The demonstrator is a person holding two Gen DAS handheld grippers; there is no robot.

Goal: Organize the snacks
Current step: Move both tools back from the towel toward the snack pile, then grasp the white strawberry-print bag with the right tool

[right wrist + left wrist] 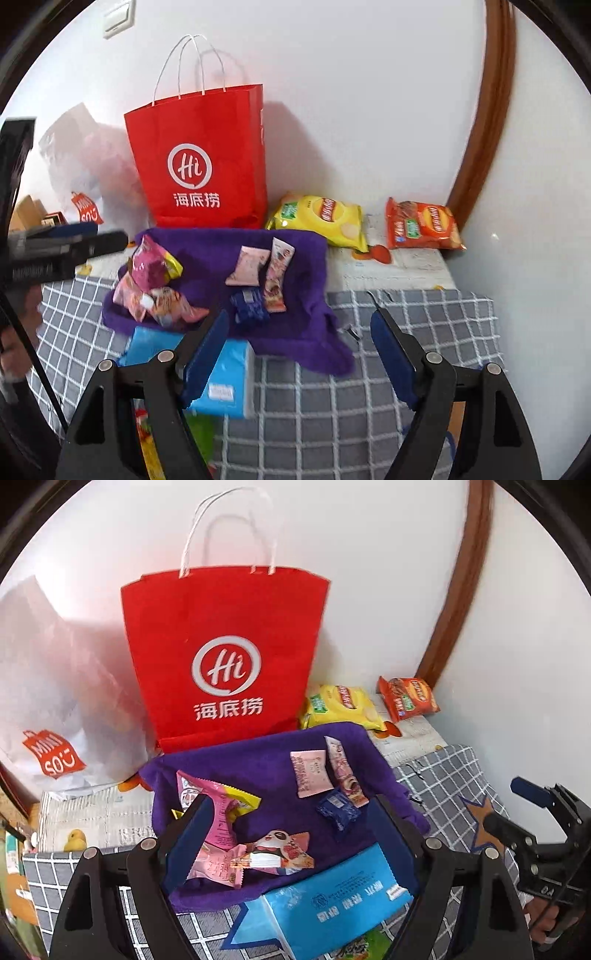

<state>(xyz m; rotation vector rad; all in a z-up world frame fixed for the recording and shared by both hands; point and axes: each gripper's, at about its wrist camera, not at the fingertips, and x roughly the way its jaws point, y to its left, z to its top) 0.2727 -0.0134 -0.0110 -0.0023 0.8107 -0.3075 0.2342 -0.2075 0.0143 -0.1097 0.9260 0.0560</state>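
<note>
A table covered in a grey checked cloth (332,406) sits against a white wall. On it lies a crumpled purple cloth (258,768) strewn with small wrapped snacks: a pale pink packet (309,773) and a slim pink bar (345,771) side by side near its far edge, a dark blue wrapped sweet (338,808) just in front of them, and on the left a heap of pink and yellow wrappers (218,812) with a panda-printed packet (280,851) beside it. A light blue box (332,897) rests at the cloth's near edge. Behind the cloth stands a red paper bag (225,646) with white handles, upright, and a white plastic bag (44,701) slumps to its left. To the right of the red bag lie two crisp bags — a yellow bag (321,218) and an orange bag (424,225) — near each other by the wall. The left gripper (291,834) hangs above the purple cloth, fingers spread wide and holding nothing. The right gripper (299,350) hangs over the checked cloth, also spread wide, with nothing between its fingers.
</note>
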